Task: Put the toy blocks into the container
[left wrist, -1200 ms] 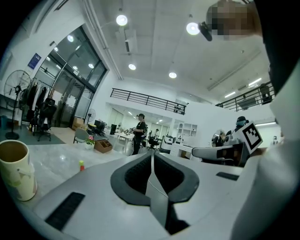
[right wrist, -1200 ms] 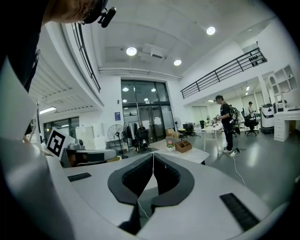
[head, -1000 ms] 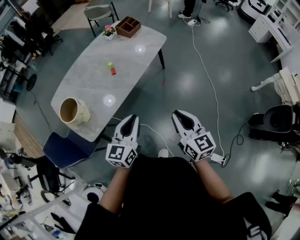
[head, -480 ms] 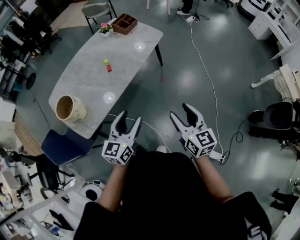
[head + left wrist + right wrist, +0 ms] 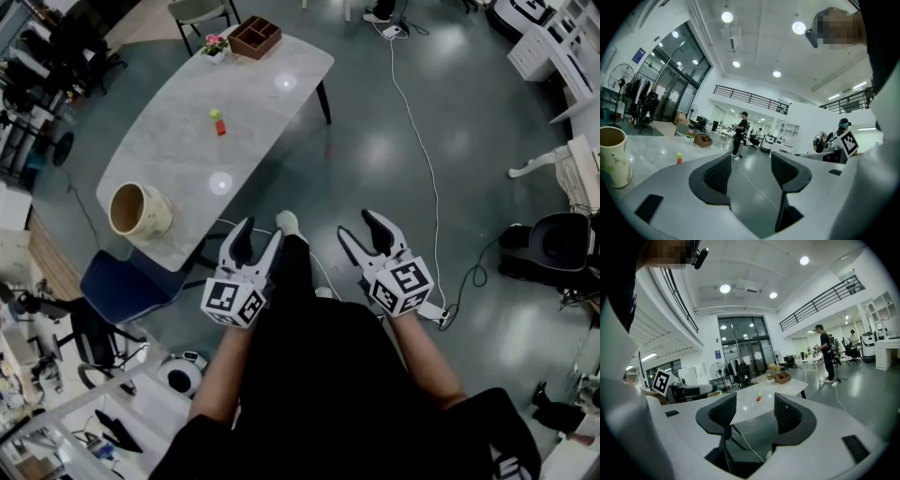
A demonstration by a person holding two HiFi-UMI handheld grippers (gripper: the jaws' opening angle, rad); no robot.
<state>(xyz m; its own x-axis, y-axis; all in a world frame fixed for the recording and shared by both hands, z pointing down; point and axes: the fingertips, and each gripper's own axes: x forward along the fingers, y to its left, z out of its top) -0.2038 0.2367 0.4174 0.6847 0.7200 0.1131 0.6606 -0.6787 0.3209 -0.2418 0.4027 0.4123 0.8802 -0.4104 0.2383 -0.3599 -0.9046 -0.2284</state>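
Note:
A small red block (image 5: pixel 220 128) and a green block (image 5: pixel 215 114) lie together mid-table on the pale marble table (image 5: pixel 178 159). A cream cup-shaped container (image 5: pixel 139 210) stands near the table's near end. Both grippers hang over the floor, well short of the table. My left gripper (image 5: pixel 258 234) is open and empty, and so is my right gripper (image 5: pixel 359 228). The left gripper view shows the container (image 5: pixel 611 154) at far left and the blocks (image 5: pixel 678 158) beyond the open jaws. In the right gripper view the red block (image 5: pixel 758 398) shows between the jaws, far off.
A wooden compartment box (image 5: pixel 255 36) and a small flower pot (image 5: pixel 217 44) sit at the table's far end. A blue chair (image 5: pixel 127 291) stands by the near end. A white cable (image 5: pixel 412 122) runs across the floor. My shoe (image 5: pixel 287 223) shows between the grippers.
Both grippers went from shut to open. The grippers have drawn a little nearer the table's near end, and a foot has stepped forward between them.

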